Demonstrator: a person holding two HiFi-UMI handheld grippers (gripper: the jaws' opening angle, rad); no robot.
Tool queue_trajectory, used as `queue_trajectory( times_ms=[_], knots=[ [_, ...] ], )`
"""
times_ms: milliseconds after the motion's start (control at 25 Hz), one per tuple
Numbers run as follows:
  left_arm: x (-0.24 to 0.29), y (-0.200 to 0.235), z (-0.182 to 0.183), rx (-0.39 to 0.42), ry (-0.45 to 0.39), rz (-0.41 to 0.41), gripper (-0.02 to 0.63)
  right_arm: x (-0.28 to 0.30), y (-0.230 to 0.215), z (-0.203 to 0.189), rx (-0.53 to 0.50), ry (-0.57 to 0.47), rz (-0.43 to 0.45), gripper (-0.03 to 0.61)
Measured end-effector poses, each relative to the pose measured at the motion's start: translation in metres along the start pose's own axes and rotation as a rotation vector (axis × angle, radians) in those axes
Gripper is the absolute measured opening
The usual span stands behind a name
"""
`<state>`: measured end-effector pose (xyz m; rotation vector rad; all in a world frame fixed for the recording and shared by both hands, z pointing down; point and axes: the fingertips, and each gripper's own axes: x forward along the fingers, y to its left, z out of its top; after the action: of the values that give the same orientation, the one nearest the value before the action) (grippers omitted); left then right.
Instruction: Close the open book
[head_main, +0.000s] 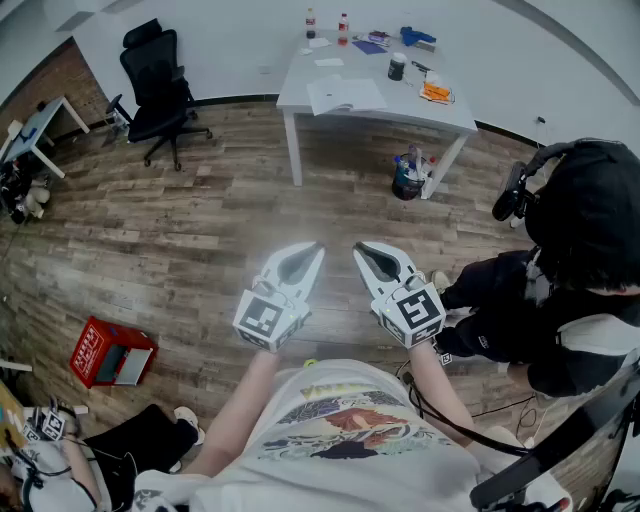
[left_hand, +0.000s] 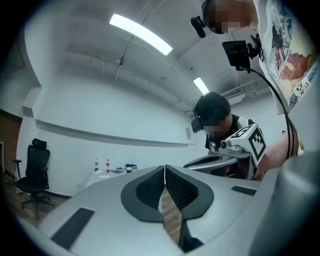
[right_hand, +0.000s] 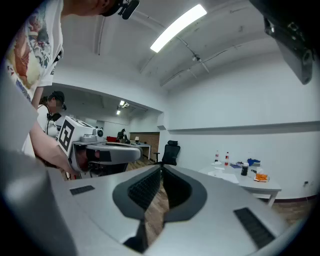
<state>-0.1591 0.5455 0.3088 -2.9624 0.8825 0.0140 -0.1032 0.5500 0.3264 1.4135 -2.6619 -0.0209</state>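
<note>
I'm carrying left gripper and right gripper level, both sets of fingers pinched together, empty. Transit posture: the open book lies on the worktop, well apart.

Place: a roomy, sparsely furnished office-style workroom.
Floor: brown wood-plank floor, bare across the middle.
Walls: plain white wall, with a brick-brown panel at the far left corner.
Lighting: long strip lights on a white ceiling.
Furniture: white table near the far wall, a black swivel office chair to its left, and a second desk at the left edge.
Tabletop: two bottles, loose papers, a dark cup, small blue and orange items.
Floor clutter: dark bucket stuffed with small items by a table leg; red box nearer.
People: seated person in dark clothes wearing a headset, at the right.
</note>
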Motion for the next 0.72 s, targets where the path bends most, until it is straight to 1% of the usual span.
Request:
queue_trajectory(
  times_ms=[160, 560, 720],
  knots=[
    [0.006, 0.001, 0.004, 0.0, -0.002, 0.0, 0.014, 0.001, -0.006, 0.004, 0.0, -0.001, 0.001, 0.032],
    [-0.002, -0.003, 0.0, -0.009, 0.003, -0.003, 0.014, -0.004, 0.003, 0.008, 0.03, -0.037, 0.01, 0.034],
    [-0.004, -0.005, 0.007, -0.004, -0.005, -0.009, 0.014, -0.004, 0.005, 0.012, 0.035, -0.039, 0.012, 0.034]
  ],
)
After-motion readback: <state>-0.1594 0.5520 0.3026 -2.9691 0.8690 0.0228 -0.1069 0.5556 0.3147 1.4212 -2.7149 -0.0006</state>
